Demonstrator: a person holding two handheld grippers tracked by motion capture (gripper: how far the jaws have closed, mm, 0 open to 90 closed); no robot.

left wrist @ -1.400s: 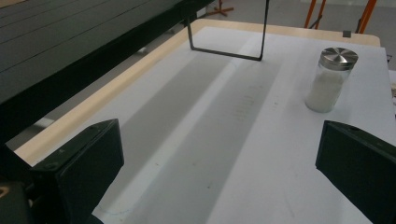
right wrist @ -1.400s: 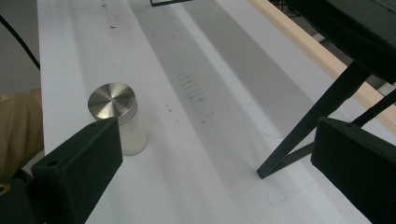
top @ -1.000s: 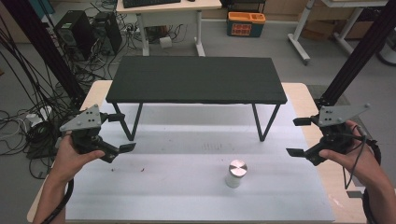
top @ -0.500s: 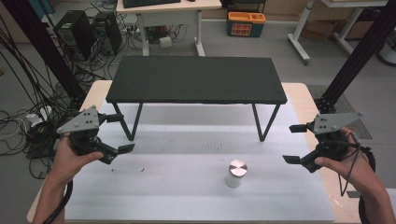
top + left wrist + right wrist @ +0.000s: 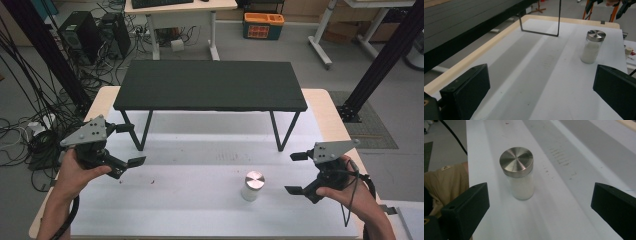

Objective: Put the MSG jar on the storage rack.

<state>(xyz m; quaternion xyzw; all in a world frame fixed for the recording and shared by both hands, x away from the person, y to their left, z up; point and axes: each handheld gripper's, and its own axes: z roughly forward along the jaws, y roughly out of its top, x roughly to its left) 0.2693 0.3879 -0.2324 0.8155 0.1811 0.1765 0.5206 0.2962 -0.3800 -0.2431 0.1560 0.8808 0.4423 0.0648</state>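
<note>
Jar [image 5: 252,186]: upright on white surface [image 5: 190,200] (steel lid on).
Right hand-held gripper [image 5: 296,173]: spread, near jar.
Left hand-held gripper [image 5: 131,145]: spread, well apart from jar.

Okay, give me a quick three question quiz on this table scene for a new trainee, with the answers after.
1. True or false: the right hand-held gripper is shut on the jar.
2. Which hand-held gripper is nearer the jar? A) left B) right
3. Fill in: the jar's lid is made of shiny ____.

Key: 1 false, it is open and apart from the jar. 2 B, the left hand-held gripper is farther off. 3 metal.
</note>
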